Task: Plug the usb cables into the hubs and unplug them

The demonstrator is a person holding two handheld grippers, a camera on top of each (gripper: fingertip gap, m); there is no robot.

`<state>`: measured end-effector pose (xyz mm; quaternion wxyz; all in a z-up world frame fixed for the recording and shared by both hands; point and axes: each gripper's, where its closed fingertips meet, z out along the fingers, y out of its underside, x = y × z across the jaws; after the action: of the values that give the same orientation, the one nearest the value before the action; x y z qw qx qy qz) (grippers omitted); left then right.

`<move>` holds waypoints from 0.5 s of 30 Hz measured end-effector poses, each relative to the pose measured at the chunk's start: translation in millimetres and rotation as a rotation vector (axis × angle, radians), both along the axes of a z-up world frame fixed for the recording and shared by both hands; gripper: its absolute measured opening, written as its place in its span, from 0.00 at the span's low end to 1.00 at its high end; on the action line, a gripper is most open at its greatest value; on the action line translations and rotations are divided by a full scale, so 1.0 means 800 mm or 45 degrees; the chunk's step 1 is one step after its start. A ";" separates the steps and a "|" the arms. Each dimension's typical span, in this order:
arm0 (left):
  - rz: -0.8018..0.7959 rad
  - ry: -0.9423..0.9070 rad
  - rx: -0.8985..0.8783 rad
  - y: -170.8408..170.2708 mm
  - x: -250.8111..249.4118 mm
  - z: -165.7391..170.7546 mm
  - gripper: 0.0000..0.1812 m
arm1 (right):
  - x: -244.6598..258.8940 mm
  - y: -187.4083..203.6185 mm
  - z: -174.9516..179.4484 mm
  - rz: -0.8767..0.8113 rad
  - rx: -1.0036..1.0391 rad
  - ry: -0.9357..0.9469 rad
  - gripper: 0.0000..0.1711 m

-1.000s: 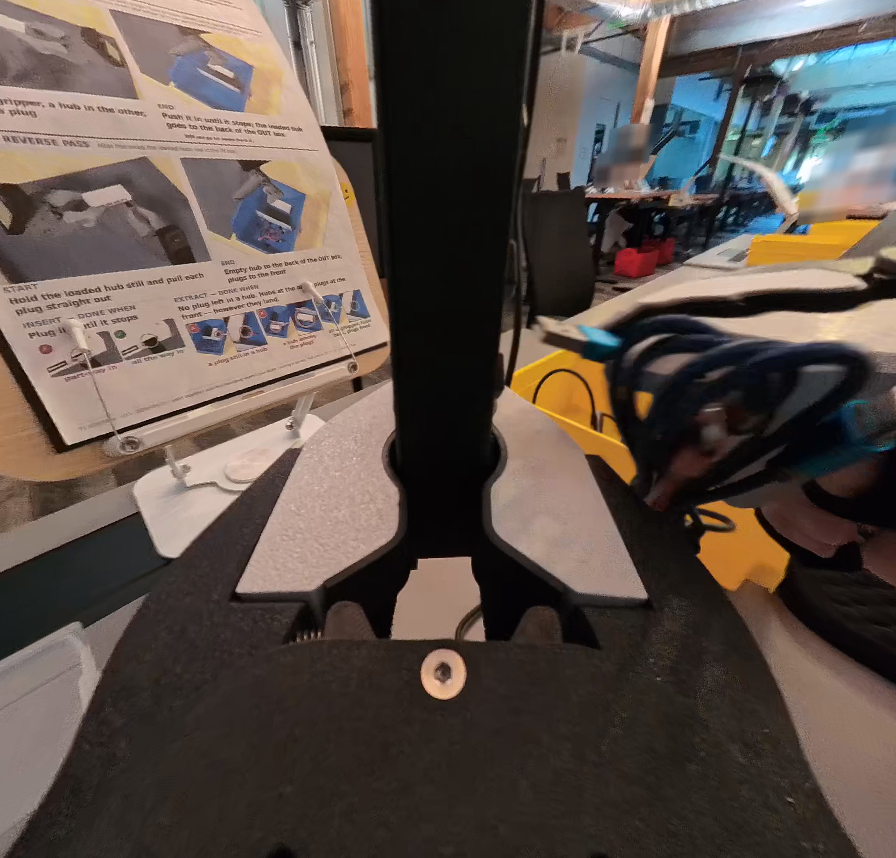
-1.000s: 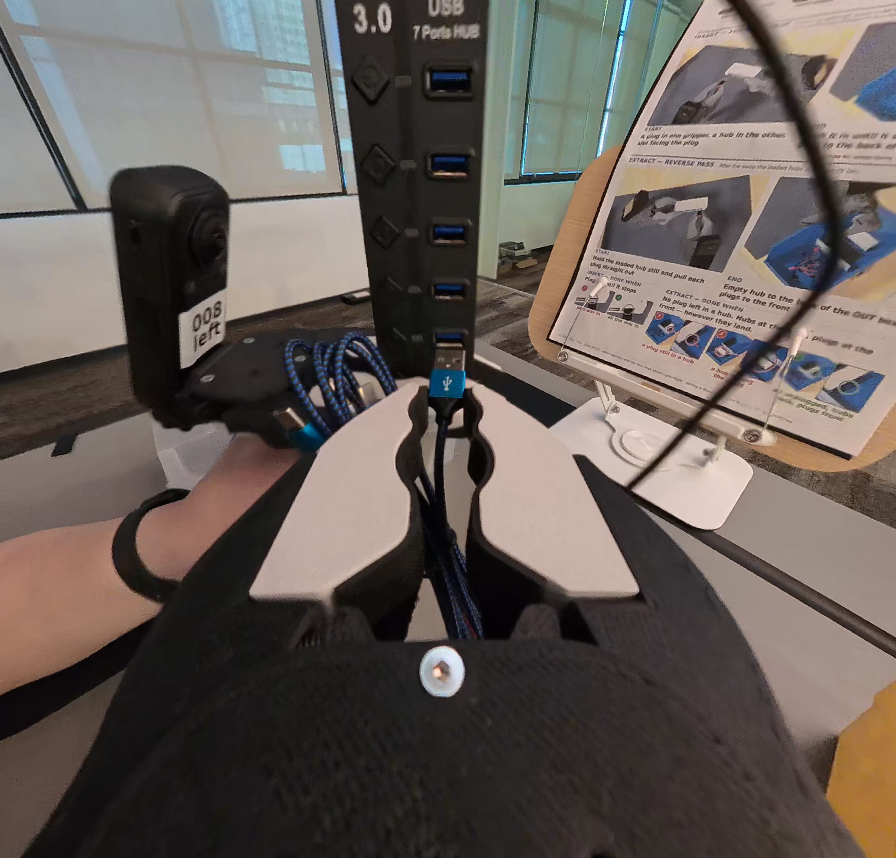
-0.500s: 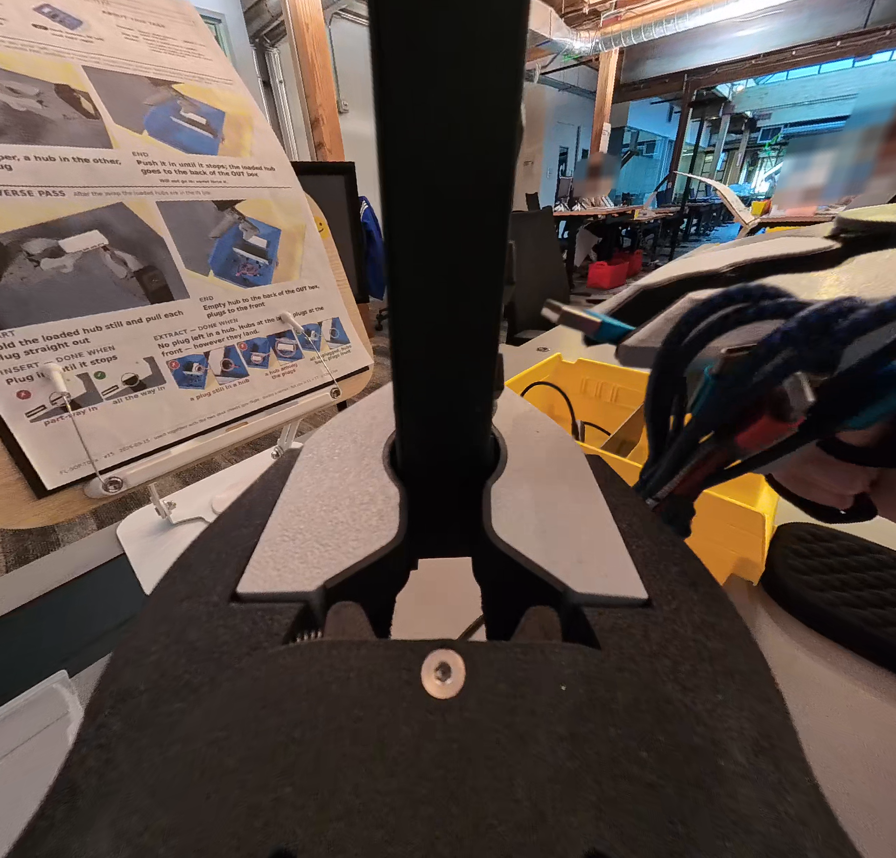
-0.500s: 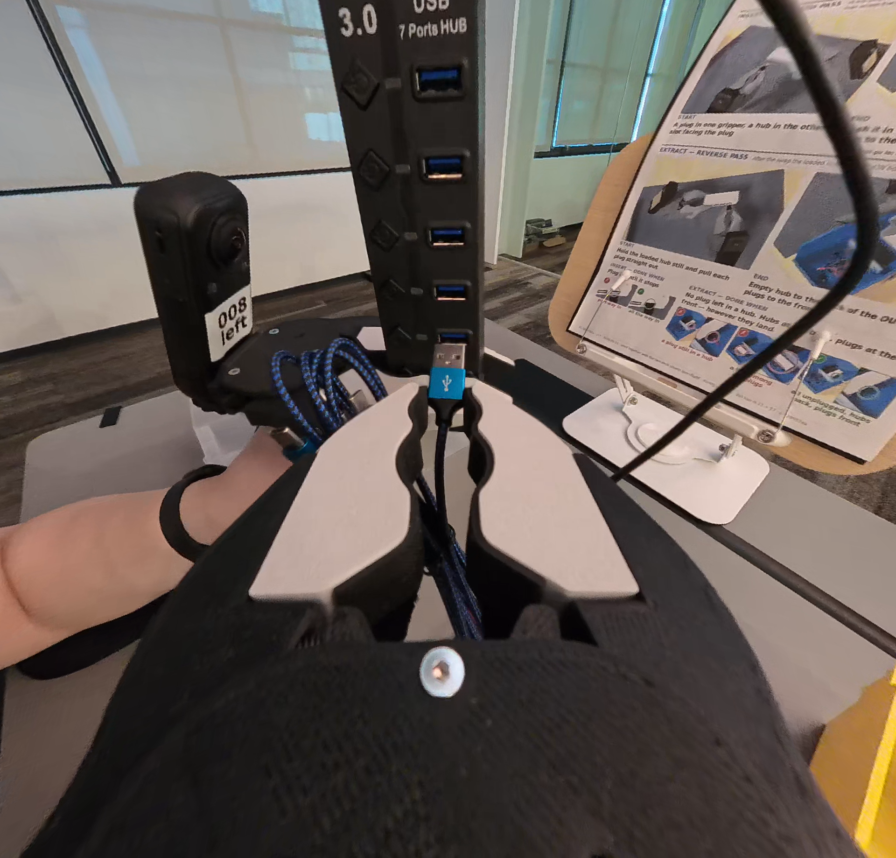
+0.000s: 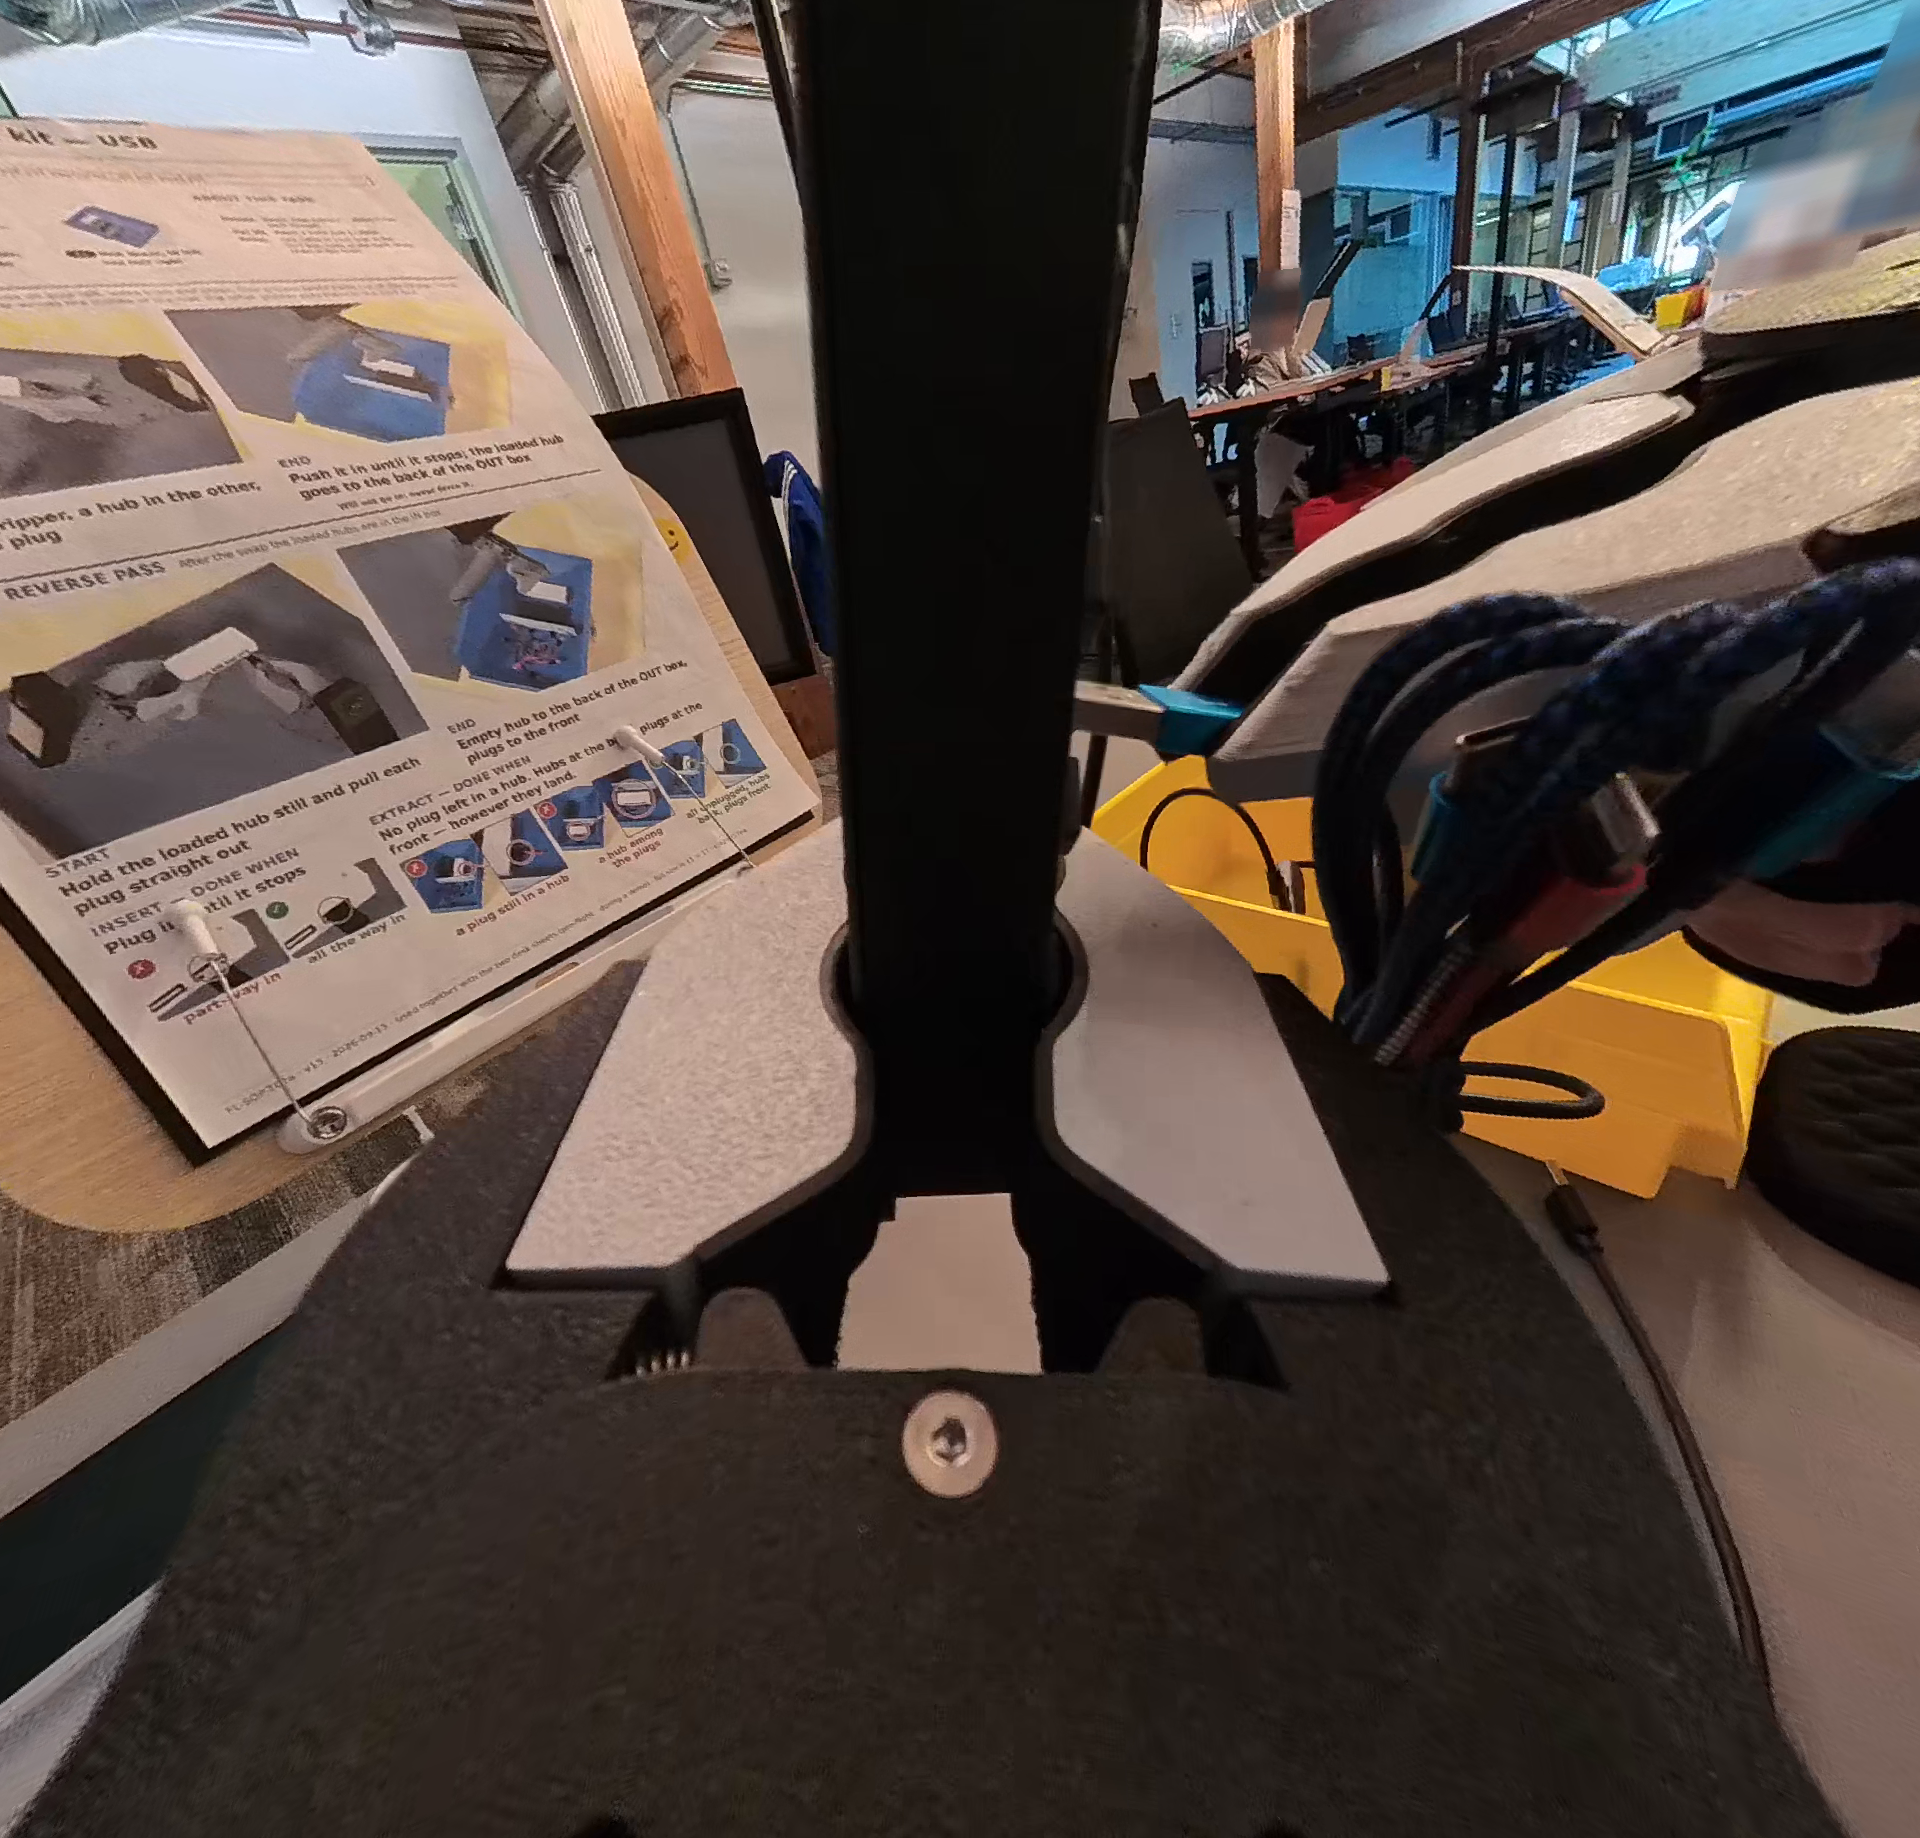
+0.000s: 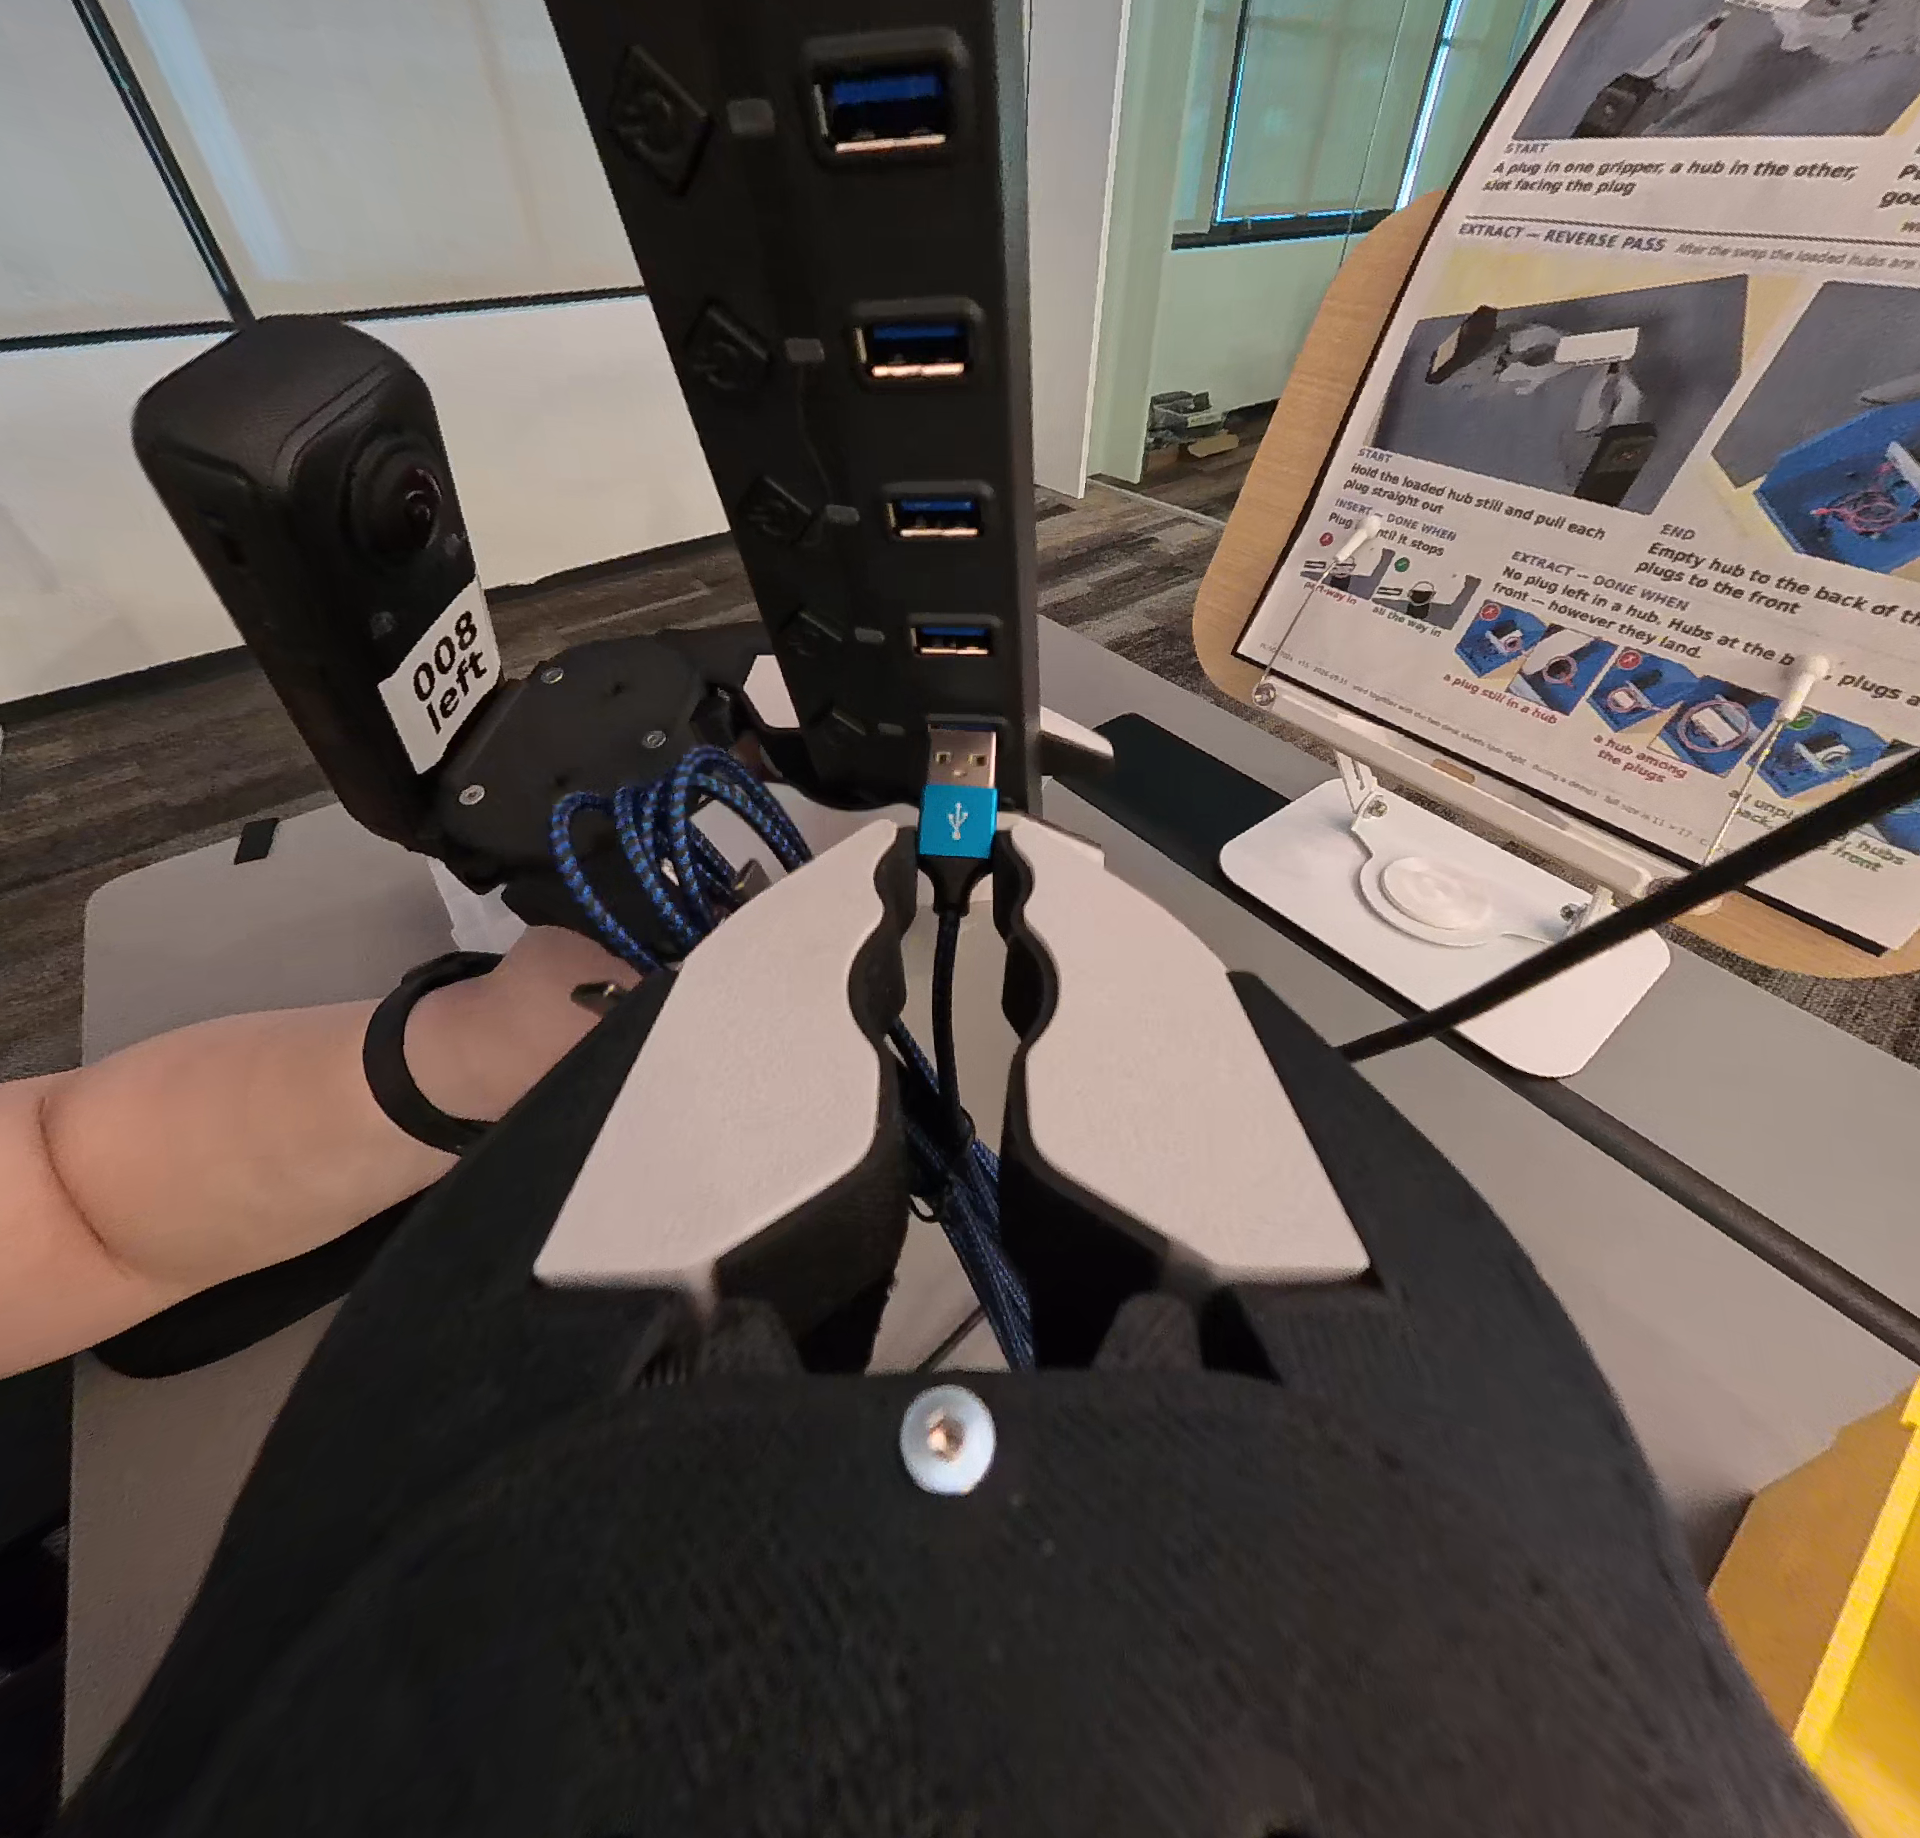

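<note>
My left gripper (image 5: pixel 956 967) is shut on a long black USB hub (image 5: pixel 966 438) and holds it upright. In the right wrist view the hub (image 6: pixel 831 354) shows a column of blue ports on its face. My right gripper (image 6: pixel 956 843) is shut on a USB cable's blue plug (image 6: pixel 958 801). The plug's metal tip sits just in front of the lowest visible port (image 6: pixel 961 728); I cannot tell whether it touches. The plug (image 5: pixel 1153 713) also shows in the left wrist view, pointing at the hub's side. The cable's blue braided coil (image 6: pixel 665 853) hangs beside the gripper.
An instruction sheet on a white stand (image 6: pixel 1621 479) stands on the grey table, right of the hub. A yellow bin (image 5: pixel 1507 1019) with a black cable in it lies behind the right gripper. The hub's black cord (image 6: pixel 1621 926) hangs across the right. A person's forearm (image 6: pixel 208 1144) reaches in from the left. About 5 cm separates my left fingertips from my right.
The right gripper and the hub have closed in on each other; the hub looms larger and the plug tip now sits at the lowest visible port. Both grips are unchanged.
</note>
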<state>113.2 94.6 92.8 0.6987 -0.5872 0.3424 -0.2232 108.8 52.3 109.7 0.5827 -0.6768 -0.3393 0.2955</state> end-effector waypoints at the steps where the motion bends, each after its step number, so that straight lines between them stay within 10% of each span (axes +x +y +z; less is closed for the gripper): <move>1: 0.006 -0.002 0.003 0.000 -0.001 0.000 0.14 | 0.000 0.000 -0.001 0.001 -0.002 -0.007 0.09; 15: -0.035 -0.111 -0.184 0.006 -0.001 -0.009 0.14 | -0.002 0.002 -0.007 -0.041 0.020 -0.070 0.09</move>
<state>112.4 99.6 86.0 0.6654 -0.6211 0.3028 -0.2824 107.5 54.0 103.9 0.5831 -0.6854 -0.3465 0.2649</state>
